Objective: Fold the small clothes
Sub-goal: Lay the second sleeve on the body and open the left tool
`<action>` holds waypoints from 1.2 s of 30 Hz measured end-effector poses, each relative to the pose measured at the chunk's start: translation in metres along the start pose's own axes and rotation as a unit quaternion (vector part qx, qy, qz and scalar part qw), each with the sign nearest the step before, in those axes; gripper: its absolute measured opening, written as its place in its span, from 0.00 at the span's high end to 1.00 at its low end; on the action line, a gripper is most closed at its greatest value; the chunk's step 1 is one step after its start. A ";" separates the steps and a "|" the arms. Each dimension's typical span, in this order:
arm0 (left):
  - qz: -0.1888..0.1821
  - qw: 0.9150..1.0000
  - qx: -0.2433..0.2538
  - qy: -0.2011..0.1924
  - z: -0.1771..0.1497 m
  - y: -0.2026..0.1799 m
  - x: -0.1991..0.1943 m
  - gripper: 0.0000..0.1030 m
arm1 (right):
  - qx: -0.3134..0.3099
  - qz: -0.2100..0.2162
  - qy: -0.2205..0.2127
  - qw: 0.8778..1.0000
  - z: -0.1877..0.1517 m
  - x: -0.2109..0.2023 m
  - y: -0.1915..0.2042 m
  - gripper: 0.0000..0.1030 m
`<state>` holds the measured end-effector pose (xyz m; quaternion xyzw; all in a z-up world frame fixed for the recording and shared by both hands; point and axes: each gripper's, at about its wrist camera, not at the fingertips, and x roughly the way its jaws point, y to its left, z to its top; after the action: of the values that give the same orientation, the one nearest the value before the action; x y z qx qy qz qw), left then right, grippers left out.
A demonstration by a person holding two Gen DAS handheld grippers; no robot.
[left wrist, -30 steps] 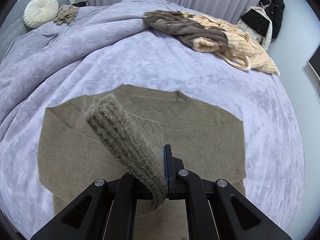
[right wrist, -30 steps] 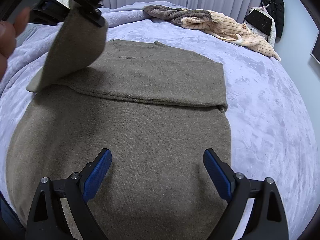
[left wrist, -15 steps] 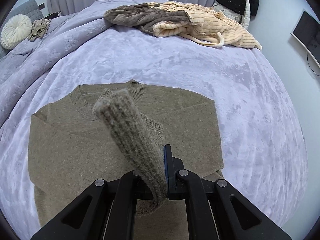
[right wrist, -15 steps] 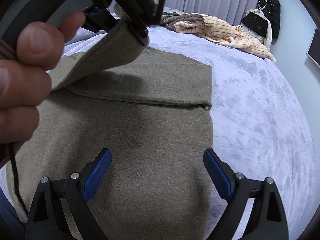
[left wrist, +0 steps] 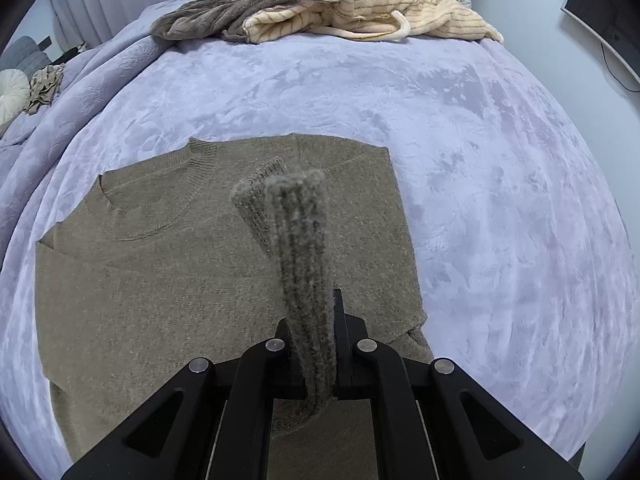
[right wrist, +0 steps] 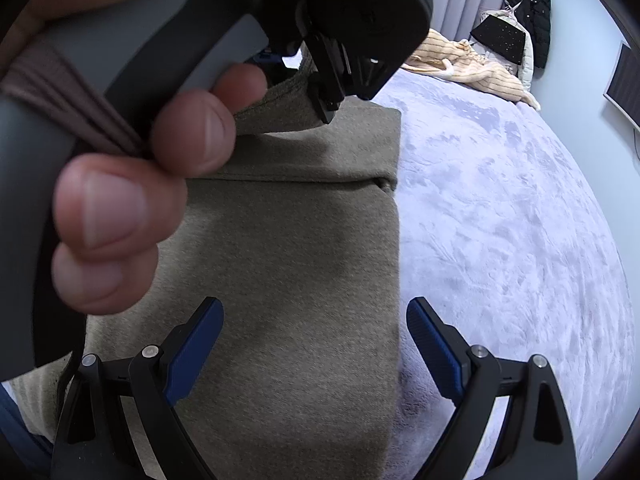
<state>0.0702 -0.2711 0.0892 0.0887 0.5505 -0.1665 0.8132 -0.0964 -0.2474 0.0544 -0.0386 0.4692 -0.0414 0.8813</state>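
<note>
An olive-brown knit sweater [left wrist: 160, 280] lies flat on the lilac bed cover [left wrist: 480, 160], neckline toward the far side. My left gripper [left wrist: 326, 312] is shut on the ribbed cuff of its sleeve [left wrist: 300, 240], which stands up over the sweater's right half. In the right wrist view the left gripper [right wrist: 324, 108] and the hand [right wrist: 120, 220] holding it fill the upper left, with the sleeve hanging below them. My right gripper [right wrist: 316, 312] is open above the sweater [right wrist: 300, 220], near its right edge, with nothing between the fingers.
A pile of brown and cream striped clothes [left wrist: 340, 12] lies at the far side of the bed. A round cream pillow [left wrist: 12, 92] sits at the far left. Dark coats [right wrist: 520, 28] hang by the wall, and a monitor [left wrist: 608, 12] is at the right.
My left gripper has carried the sleeve rightward across the sweater and a little lower. The hand now looms large in the right wrist view. My right gripper has drifted toward the sweater's right edge.
</note>
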 end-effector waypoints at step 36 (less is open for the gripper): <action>-0.009 0.997 -0.079 -0.018 -0.020 0.161 -0.022 0.00 | 0.129 0.106 -0.023 0.986 0.039 0.023 -0.073 0.09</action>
<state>0.1047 -0.1114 0.0955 0.0159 0.5482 -0.1313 0.8258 -0.0536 -0.3209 0.0649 0.1243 0.4410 -0.0066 0.8888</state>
